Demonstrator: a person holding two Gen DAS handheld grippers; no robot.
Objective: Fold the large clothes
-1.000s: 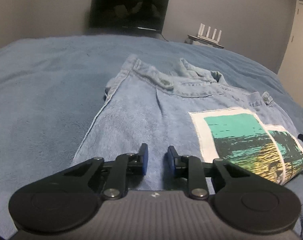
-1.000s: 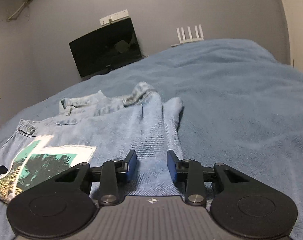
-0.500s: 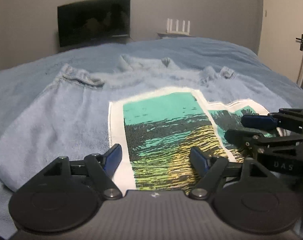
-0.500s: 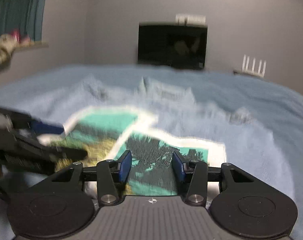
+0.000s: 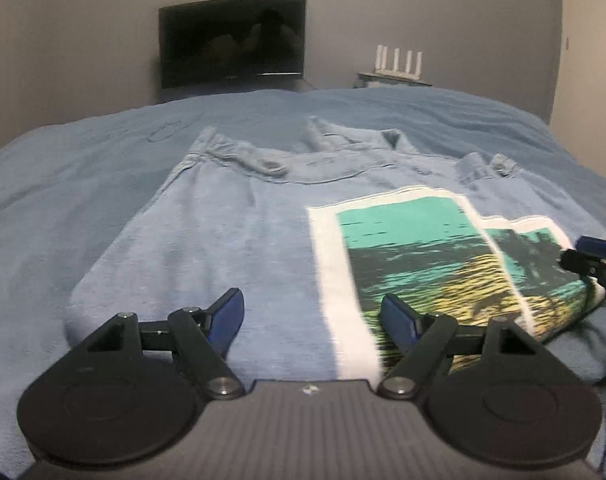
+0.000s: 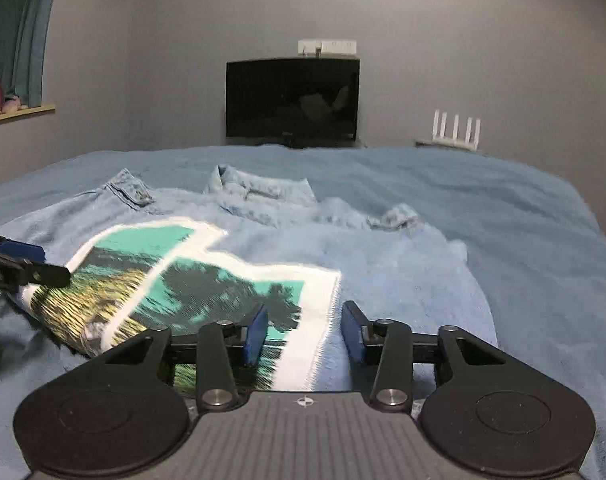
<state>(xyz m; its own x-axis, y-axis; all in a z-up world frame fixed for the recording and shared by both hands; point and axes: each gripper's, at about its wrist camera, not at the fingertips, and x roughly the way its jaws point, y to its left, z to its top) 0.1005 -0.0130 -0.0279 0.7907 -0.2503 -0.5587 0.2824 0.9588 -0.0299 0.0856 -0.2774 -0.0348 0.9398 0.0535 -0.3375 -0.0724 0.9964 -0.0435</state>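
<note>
Over the near hem of the denim jacket (image 5: 231, 216), the left claw (image 5: 314, 316) points forward and somewhat downward, its two blue pads spread wide apart above the cloth with nothing gripped; the white edge of the printed panel (image 5: 415, 256) shows in the gap. Beside it, the right claw (image 6: 304, 334) hovers over the same hem, angled only slightly downward, and its jaws are closing, with a clear gap between the pads (image 6: 256, 332) and only the panel's white border lying under that gap, not pinched. Each claw's tip shows in the other's view: the right one pokes in at the right edge of the left wrist view, the left one at the left edge of the right wrist view, so the two sit side by side with the print between them. The jacket lies folded flat on the blue bed (image 6: 543, 240), back up, collar (image 6: 259, 190) at the far end. Beyond the bed stand a dark screen (image 6: 293, 98) against the grey wall and a white router (image 6: 457, 128) to its right.
</note>
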